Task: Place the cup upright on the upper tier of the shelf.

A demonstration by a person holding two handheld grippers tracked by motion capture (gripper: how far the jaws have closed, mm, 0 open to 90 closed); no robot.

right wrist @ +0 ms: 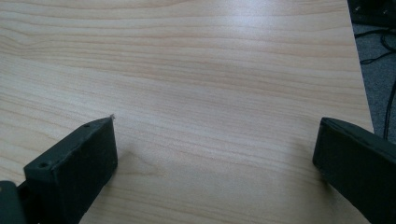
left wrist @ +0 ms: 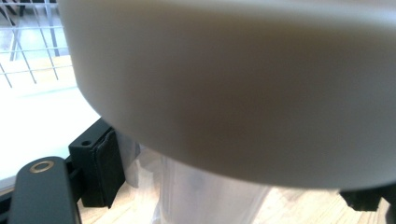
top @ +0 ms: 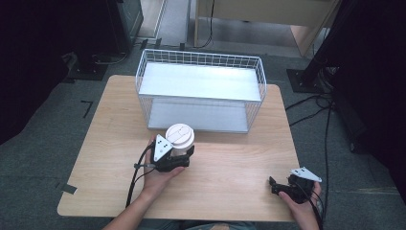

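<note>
The left tool (top: 178,158) is clamped on a cup (top: 180,141) with a white lid (top: 180,134), held upright just above or on the tabletop (top: 230,167), a little in front of the open side of a white wire basket (top: 201,91). From the high view the cup's lower body is mostly covered by the tool and its grey three-cornered plate, so whether the base touches the wood cannot be told. In the left gripper view the lid (left wrist: 233,84) is so close that it is a pale blur cut off at the top and both sides; below it a strip of clear, translucent cup wall (left wrist: 201,196) shows, with one black pad (left wrist: 105,172) pressed against its left side. The opposite jaw is only a dark corner at the lower right edge, and its contact with the cup is hidden under the lid. Basket wires (left wrist: 28,51) appear at the upper left.

The right tool (top: 282,187) lies low near the tabletop's front right corner, held by the person's right hand (top: 304,206), which is cut by the frame's bottom edge. In the right gripper view its jaws stand wide apart with bare wood grain (right wrist: 210,93) between them; both jaws run out of the picture. Grey floor and cables (right wrist: 380,56) show past the tabletop's edge.

The basket's two pale shelves are glary, and their surfaces are hard to read.
</note>
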